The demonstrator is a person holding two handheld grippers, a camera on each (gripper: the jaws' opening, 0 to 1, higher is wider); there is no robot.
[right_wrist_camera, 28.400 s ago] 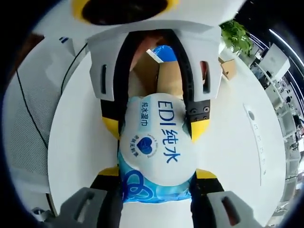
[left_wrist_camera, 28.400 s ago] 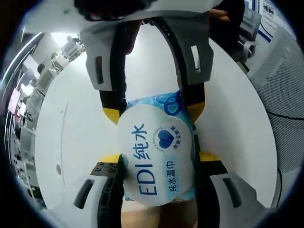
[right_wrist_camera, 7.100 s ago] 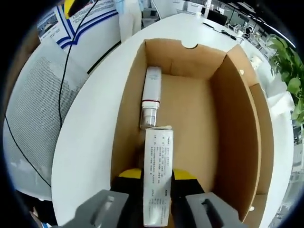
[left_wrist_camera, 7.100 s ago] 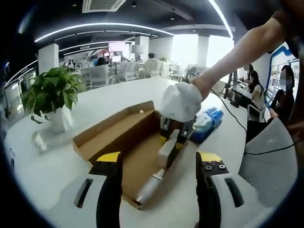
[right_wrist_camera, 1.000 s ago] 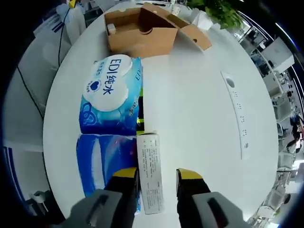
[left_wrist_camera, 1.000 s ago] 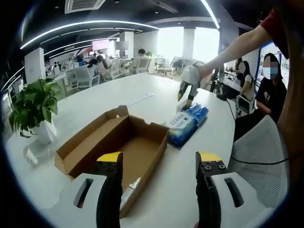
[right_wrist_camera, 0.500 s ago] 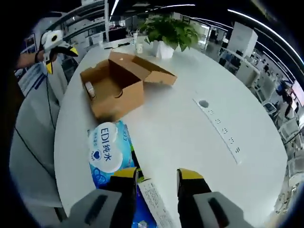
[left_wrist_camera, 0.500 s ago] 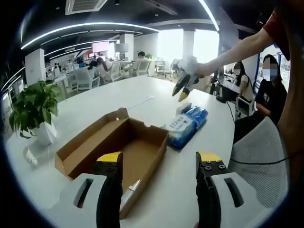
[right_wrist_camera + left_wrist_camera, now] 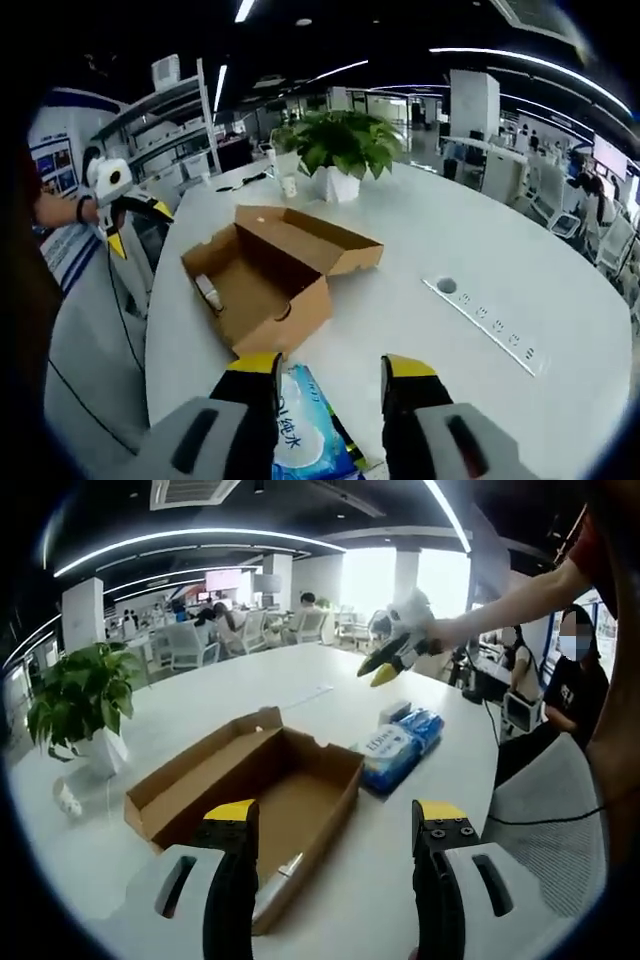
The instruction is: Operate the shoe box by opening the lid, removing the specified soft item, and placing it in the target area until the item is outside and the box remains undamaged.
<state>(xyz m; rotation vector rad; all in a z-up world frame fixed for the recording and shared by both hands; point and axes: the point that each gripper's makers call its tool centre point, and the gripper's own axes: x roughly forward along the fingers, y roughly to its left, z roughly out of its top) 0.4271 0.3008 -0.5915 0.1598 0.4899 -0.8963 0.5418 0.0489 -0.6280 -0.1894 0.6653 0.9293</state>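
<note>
The shoe box (image 9: 262, 790) lies open; our right gripper (image 9: 330, 372) has risen empty, jaws apart, off the wet wipes (image 9: 392, 750). Our left gripper (image 9: 330, 825) gapes empty; a tube (image 9: 210, 293) inside is half hidden.

The shoe box (image 9: 260, 790) is plain brown corrugated cardboard, matt and unprinted, with raw cut edges along its open lid (image 9: 315, 238). The counter (image 9: 480, 270) has a smooth white surface with a soft sheen that picks up the ceiling lights. The wipes packs (image 9: 395, 748) are wrapped in glossy blue and white plastic film, slightly crinkled. A tube (image 9: 272, 885) inside the box looks like smooth white plastic. The left gripper (image 9: 335, 825) has matt grey plastic jaws tipped with yellow; the right gripper (image 9: 330, 372) looks the same.
</note>
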